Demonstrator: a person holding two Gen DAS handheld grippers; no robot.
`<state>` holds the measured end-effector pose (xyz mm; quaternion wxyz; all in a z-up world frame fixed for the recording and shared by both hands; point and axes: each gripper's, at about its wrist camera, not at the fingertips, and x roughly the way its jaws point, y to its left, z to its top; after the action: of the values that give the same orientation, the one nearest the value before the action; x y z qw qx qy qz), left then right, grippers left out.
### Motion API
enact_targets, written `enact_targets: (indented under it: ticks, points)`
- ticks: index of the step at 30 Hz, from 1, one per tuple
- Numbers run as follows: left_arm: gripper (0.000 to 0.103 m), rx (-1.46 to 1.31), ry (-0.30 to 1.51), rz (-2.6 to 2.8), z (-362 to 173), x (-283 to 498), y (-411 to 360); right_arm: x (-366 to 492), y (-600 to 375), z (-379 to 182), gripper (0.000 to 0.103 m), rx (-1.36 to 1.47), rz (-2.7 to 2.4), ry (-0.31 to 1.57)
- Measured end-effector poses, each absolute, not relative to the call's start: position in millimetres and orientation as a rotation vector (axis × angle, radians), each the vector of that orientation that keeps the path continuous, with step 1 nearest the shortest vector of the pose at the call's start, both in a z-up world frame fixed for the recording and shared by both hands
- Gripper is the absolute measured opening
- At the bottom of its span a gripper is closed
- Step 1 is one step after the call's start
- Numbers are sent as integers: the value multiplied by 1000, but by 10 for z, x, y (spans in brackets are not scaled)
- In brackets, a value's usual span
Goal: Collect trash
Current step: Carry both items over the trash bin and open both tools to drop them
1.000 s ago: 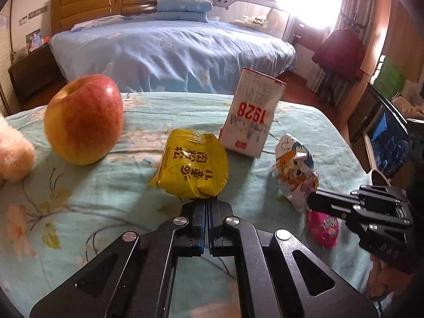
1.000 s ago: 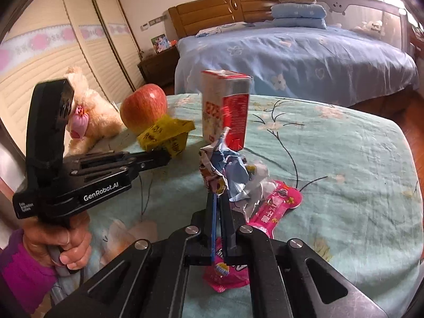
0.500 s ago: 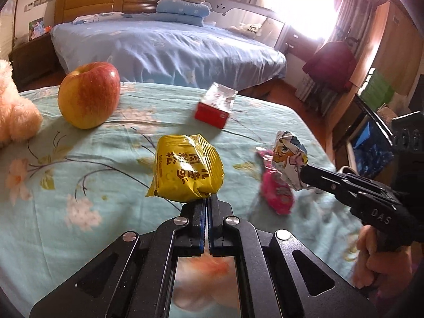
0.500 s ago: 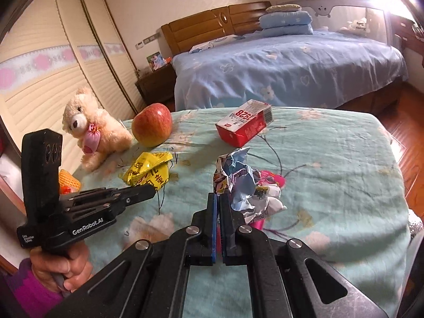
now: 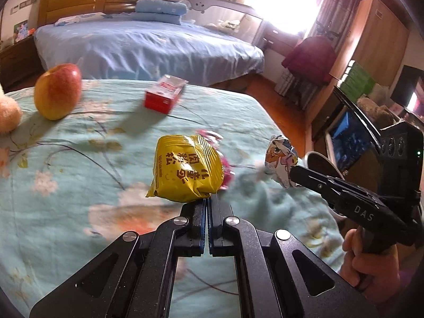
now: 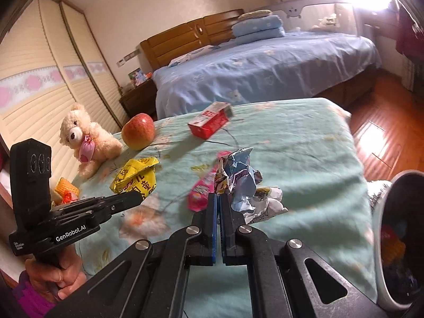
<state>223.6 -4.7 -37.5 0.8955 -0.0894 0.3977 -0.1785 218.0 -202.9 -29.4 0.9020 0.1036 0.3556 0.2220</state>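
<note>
In the left wrist view, the left gripper (image 5: 207, 203) pinches the edge of the yellow snack bag (image 5: 186, 171), lifted above the green flowered table (image 5: 66, 175). In the right wrist view, the right gripper (image 6: 219, 198) is closed on the crumpled wrapper (image 6: 239, 179), near the trash bin (image 6: 381, 228); the pink wrapper (image 6: 199, 192) lies below.

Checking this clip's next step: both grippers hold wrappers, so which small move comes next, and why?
Probably swing the right gripper, shut on the crumpled wrapper, rightward over the bin and release; the bin's open rim sits just beside it. The left gripper holds the yellow packet.
</note>
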Motion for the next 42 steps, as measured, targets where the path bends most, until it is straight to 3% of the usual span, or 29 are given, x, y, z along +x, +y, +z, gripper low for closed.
enact_targets:
  ticks: [42]
  points:
    - [1, -24, 867, -640, -336, 1926, -1744, 1495, -3498, -443, 2, 352, 187, 697]
